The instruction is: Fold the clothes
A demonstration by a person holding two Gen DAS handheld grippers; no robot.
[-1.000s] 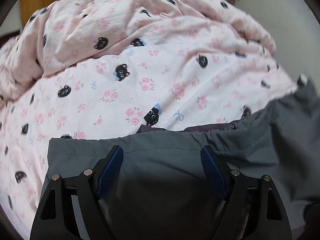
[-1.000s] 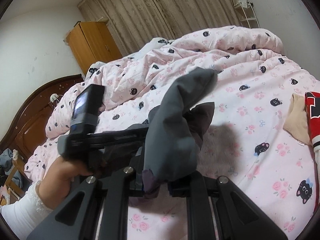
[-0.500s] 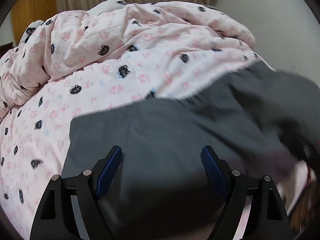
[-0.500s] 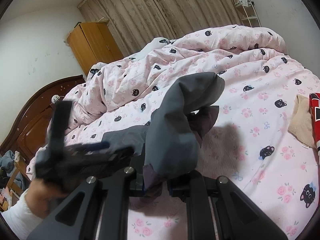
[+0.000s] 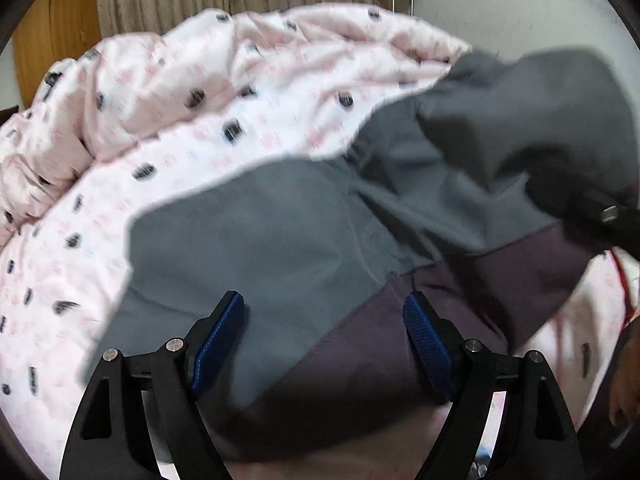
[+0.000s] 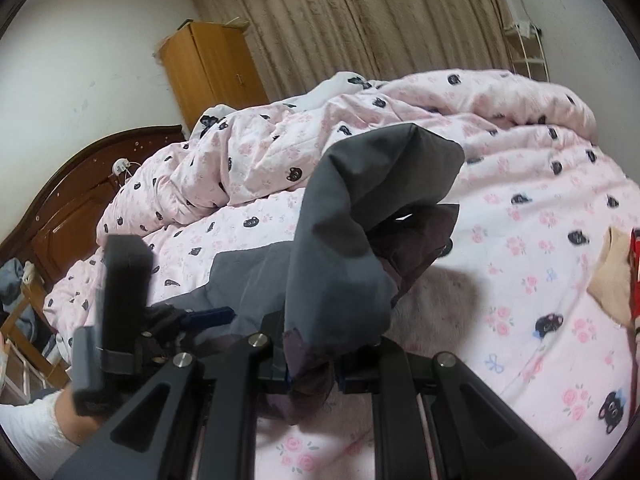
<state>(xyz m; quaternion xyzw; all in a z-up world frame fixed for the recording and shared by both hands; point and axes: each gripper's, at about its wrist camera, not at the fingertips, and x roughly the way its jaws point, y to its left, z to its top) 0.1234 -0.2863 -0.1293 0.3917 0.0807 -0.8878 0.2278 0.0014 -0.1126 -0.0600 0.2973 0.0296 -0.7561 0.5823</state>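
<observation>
with the right gripper (image 6: 312, 376), low in its frame, clamped on a gathered edge of the grey and purple fabric garment (image 5: 320, 248) over the pink cat-print quilt (image 5: 200, 128), steer the left gripper (image 5: 324, 336), fingers apart and touching nothing, onto the free corner.

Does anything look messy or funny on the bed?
Yes. The grey garment is bunched up and twisted, not flat: the right gripper pinches one edge, and its darker purple lining shows. The pink quilt is rumpled at the back.
</observation>
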